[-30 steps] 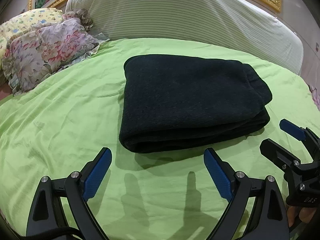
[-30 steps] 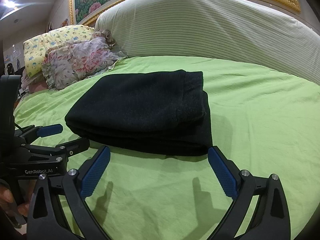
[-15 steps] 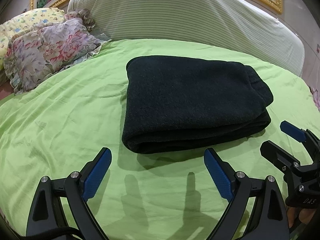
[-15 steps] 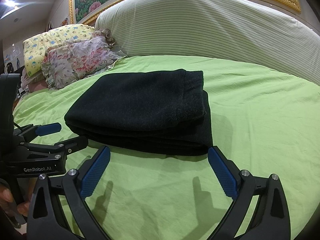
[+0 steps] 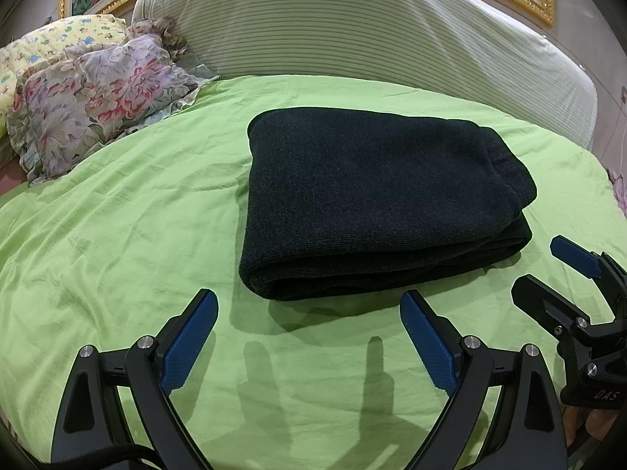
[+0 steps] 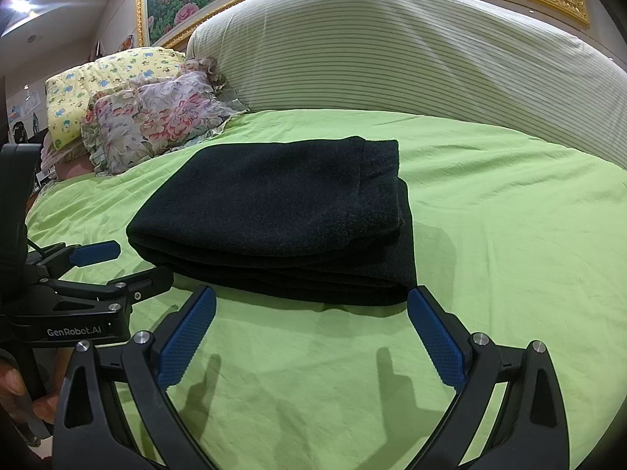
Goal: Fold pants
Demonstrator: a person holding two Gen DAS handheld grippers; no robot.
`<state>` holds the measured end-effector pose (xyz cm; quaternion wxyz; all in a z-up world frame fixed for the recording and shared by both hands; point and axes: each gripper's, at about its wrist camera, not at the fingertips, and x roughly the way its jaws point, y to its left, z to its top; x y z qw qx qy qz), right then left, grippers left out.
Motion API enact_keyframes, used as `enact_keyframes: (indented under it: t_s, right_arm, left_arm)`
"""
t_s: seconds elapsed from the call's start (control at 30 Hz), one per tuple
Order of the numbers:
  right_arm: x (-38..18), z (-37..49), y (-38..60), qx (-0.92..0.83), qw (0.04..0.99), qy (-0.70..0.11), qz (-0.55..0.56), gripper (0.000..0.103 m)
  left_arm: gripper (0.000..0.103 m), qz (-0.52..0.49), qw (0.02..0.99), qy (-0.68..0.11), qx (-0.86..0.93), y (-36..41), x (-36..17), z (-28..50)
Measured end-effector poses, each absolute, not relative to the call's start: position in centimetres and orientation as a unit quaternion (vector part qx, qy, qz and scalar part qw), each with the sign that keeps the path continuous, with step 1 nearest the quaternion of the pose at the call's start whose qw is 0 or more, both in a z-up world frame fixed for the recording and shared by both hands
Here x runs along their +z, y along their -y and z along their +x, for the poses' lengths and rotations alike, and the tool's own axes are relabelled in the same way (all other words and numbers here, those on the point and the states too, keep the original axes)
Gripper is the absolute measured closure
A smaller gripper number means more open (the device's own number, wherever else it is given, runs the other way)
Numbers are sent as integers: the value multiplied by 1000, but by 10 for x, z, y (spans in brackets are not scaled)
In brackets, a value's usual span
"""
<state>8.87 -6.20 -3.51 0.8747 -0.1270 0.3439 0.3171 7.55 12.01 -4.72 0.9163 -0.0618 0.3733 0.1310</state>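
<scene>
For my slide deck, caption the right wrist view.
Open right gripper near folded black pants on green sheet.

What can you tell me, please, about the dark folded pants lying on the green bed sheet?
The dark, almost black pants of thick fleece-like knit lie folded into a compact rectangular stack of several layers on the wrinkled lime-green bed sheet. Rounded fold edges face the cameras; a ribbed band, waistband or cuff, shows at the stack's right end. The top layer sits slightly short of the lower ones there. Only the sheet touches them: the left claw and right claw are open, short of the stack.
</scene>
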Motion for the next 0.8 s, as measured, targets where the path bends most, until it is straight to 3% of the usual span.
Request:
enact_keyframes:
  t_s: [0.8]
  right_arm:
    - [-5, 104, 67, 326, 883, -328, -82, 5]
  left_arm:
    - [6, -60, 923, -351, 146, -125, -21, 74]
